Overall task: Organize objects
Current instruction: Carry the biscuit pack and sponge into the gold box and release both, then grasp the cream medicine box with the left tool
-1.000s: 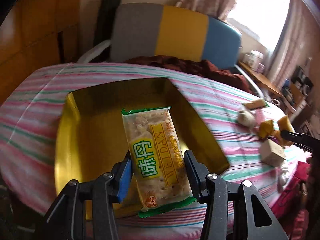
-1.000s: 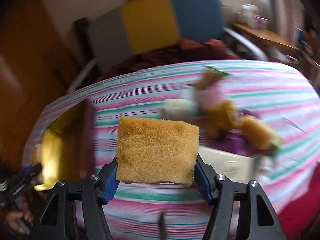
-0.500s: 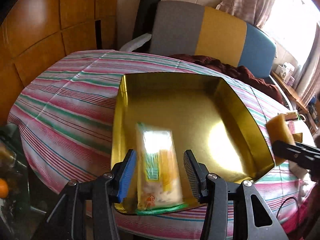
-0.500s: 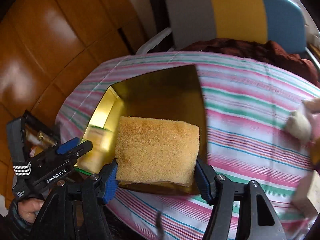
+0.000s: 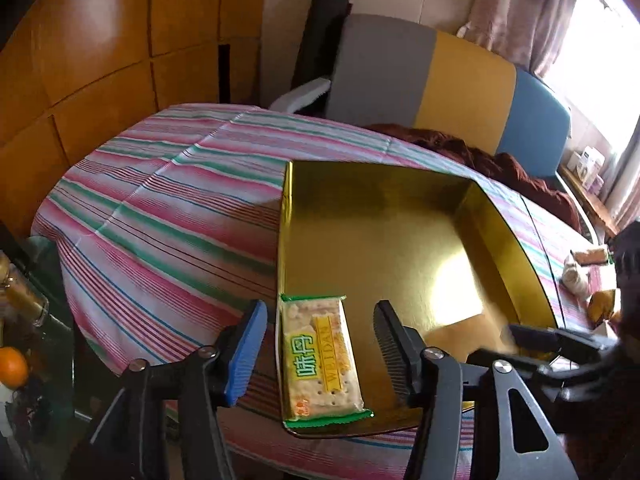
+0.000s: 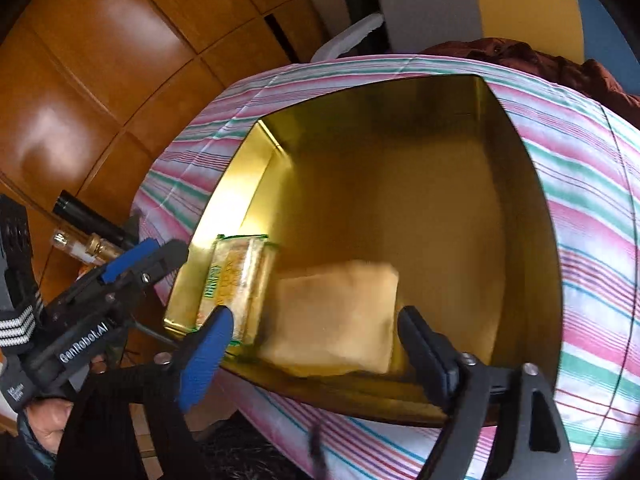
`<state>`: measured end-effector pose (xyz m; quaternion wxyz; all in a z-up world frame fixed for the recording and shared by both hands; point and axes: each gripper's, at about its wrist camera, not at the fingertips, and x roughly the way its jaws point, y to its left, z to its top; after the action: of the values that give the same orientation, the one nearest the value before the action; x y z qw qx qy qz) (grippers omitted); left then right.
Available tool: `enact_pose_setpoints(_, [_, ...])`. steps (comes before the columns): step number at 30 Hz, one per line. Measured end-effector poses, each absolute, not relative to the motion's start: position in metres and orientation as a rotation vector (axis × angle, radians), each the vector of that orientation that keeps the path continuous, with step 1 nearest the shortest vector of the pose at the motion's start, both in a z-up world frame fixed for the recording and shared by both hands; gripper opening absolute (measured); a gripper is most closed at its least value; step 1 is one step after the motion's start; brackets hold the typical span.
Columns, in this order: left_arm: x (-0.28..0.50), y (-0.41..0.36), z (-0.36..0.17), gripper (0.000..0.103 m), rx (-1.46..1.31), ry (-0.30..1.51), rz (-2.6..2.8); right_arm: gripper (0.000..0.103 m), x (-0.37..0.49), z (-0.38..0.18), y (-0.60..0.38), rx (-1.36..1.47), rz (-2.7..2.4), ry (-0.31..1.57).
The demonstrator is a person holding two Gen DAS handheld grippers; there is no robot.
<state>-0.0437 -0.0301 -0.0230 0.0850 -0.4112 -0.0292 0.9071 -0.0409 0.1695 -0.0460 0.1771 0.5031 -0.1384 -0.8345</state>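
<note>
A gold box (image 5: 392,248) sits on the striped tablecloth. A cracker packet (image 5: 320,356) with green edges lies flat in the box's near left corner. My left gripper (image 5: 320,346) is open, its fingers either side of the packet and clear of it. In the right wrist view the packet (image 6: 236,280) lies beside a yellow sponge (image 6: 336,316), which rests in the box (image 6: 532,200) near its front wall. My right gripper (image 6: 316,350) is open just above the sponge. The right gripper also shows at the right edge of the left wrist view (image 5: 552,340).
Several small toys and blocks (image 5: 580,276) lie on the tablecloth (image 5: 168,216) right of the box. A grey, yellow and blue chair (image 5: 440,84) stands behind the table with a brown cloth (image 5: 500,160) on it. Bottles (image 6: 88,244) and an orange (image 5: 12,366) sit left of the table.
Both grippers have opened. The cracker packet has dropped from the left gripper into the box's near left corner. The sponge has left the right gripper and lies in the box.
</note>
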Motion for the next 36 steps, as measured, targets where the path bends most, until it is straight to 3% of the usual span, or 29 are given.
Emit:
enact_pose_setpoints(6, [-0.042, -0.031, -0.013, 0.066, -1.186, -0.086, 2.729, 0.086, -0.030, -0.037, 0.176, 1.402, -2.424, -0.376])
enact_pose_setpoints(10, [-0.038, -0.025, -0.002, 0.076, -1.135, -0.055, 2.743, 0.086, -0.016, -0.024, 0.186, 1.360, -2.501, -0.351])
enact_pose_setpoints(16, [-0.029, -0.014, 0.009, 0.081, -1.080, 0.001, 2.744, 0.086, 0.000, -0.011, 0.204, 1.323, -2.602, -0.345])
enact_pose_setpoints(36, [-0.012, 0.054, 0.014, 0.081, -1.022, 0.088, 2.504, 0.086, 0.061, -0.008, 0.329, 1.412, -2.856, -0.591])
